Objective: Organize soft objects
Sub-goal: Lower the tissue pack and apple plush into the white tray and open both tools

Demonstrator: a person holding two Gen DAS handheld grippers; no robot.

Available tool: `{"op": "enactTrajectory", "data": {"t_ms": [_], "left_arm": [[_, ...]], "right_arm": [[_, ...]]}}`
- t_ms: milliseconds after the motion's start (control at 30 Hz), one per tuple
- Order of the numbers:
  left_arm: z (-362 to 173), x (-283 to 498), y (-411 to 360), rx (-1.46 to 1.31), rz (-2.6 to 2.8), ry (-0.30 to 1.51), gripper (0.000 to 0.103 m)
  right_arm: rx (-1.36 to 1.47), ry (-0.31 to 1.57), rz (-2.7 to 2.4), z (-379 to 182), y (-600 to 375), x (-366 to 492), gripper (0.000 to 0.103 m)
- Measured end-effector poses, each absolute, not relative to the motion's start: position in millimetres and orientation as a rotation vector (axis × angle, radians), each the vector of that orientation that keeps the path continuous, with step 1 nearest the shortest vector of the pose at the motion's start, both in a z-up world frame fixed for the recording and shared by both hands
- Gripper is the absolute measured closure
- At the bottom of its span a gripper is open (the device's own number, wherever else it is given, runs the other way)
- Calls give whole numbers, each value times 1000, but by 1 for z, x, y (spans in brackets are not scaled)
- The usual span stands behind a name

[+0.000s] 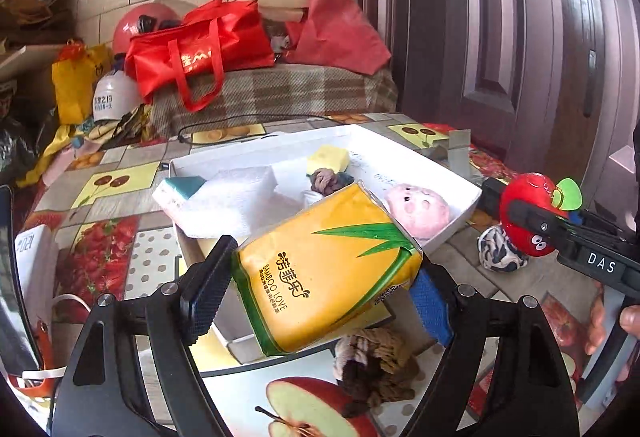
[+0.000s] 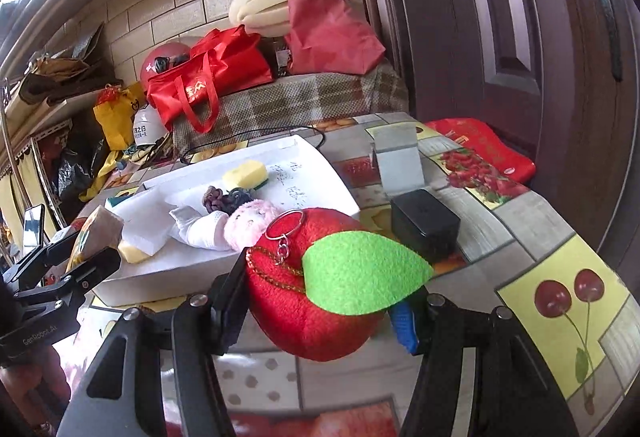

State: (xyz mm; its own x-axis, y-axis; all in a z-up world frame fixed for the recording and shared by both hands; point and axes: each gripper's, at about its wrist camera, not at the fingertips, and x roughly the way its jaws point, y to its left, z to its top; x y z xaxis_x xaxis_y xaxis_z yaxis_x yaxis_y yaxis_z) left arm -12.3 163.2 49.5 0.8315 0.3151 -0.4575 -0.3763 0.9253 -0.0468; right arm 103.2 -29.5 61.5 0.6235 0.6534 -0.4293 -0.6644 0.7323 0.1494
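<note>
**Both tools loaded at the tray**

Left tool pinches yellow tissue pack, held above near edge of white tray. Right tool pinches red apple plush over tabletop, just beside tray. Pink plush, yellow sponge lie in tray.

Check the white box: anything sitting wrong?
Yes. The white foam sheet lies askew, overhanging the white box's left rim with a teal sponge on it. The knotted brown rope and a black-and-white cloth ball are outside on the table.
</note>
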Motion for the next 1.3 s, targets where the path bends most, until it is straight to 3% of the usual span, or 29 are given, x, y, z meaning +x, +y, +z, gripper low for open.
{"op": "enactTrajectory", "data": {"t_ms": [233, 433, 667, 967, 1067, 1100, 1200, 1300], "left_arm": [[43, 6, 190, -198, 355, 528, 21], [35, 19, 225, -300, 374, 582, 21], [36, 27, 232, -274, 427, 587, 21], [40, 40, 235, -230, 497, 562, 16], [42, 36, 233, -207, 555, 543, 0], [43, 34, 232, -200, 561, 534, 0], [45, 31, 228, -176, 584, 506, 0], [46, 29, 223, -151, 598, 490, 0]], "right_arm": [[-45, 469, 873, 63, 35, 98, 43], [-63, 619, 926, 51, 77, 119, 43], [-142, 608, 820, 49, 96, 130, 43], [-41, 601, 794, 51, 89, 152, 43], [-45, 613, 798, 50, 91, 154, 31], [-40, 614, 797, 50, 91, 155, 16], [-23, 609, 768, 50, 87, 156, 0], [6, 598, 762, 51, 82, 156, 0]]}}
